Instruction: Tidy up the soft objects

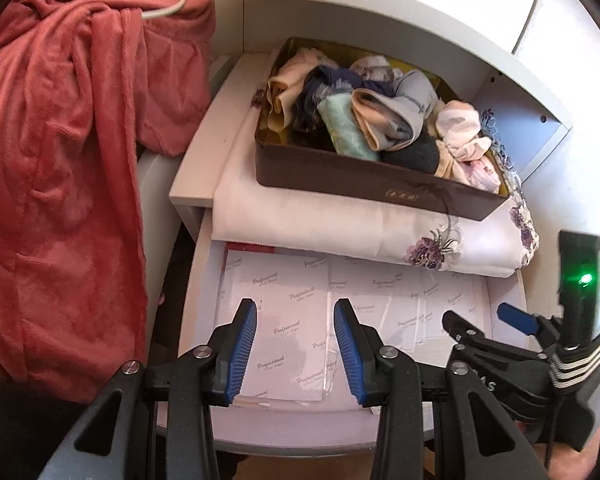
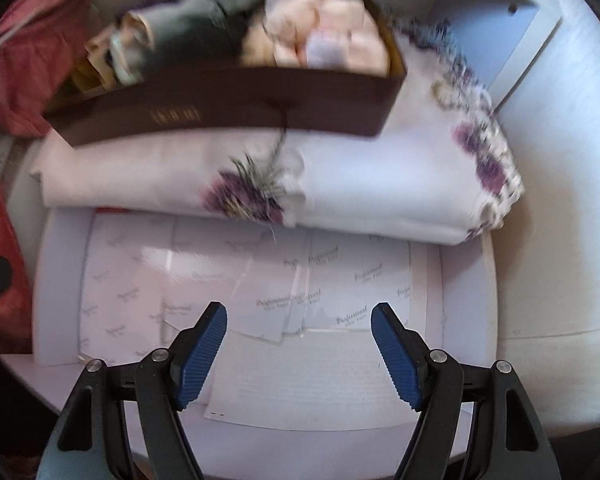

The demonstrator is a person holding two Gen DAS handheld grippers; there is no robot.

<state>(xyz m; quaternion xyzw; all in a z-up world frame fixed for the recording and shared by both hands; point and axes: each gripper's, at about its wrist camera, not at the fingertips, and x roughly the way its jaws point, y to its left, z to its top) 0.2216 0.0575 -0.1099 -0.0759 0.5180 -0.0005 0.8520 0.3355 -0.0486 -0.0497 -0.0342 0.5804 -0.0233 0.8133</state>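
Observation:
A brown box (image 1: pixel 380 184) holds several rolled soft items (image 1: pixel 380 116) in beige, blue, grey, mint and pink. It rests on a folded white cloth with purple flowers (image 1: pixel 320 224) in a white cabinet. My left gripper (image 1: pixel 295 310) is open and empty over the printed sheets below the cloth. My right gripper (image 1: pixel 478 316) is beside it on the right. In the blurred right wrist view, the right gripper (image 2: pixel 300 312) stands open and empty, below the cloth (image 2: pixel 380 184) and the box (image 2: pixel 220 116).
A red fleece blanket (image 1: pixel 60 160) hangs down the left side, also at the left edge (image 2: pixel 16 92). Printed sheets (image 1: pixel 284 292) (image 2: pixel 260 280) line the pulled-out drawer. A white cable (image 1: pixel 172 8) lies on the blanket. White cabinet walls (image 1: pixel 520 132) close in the right and back.

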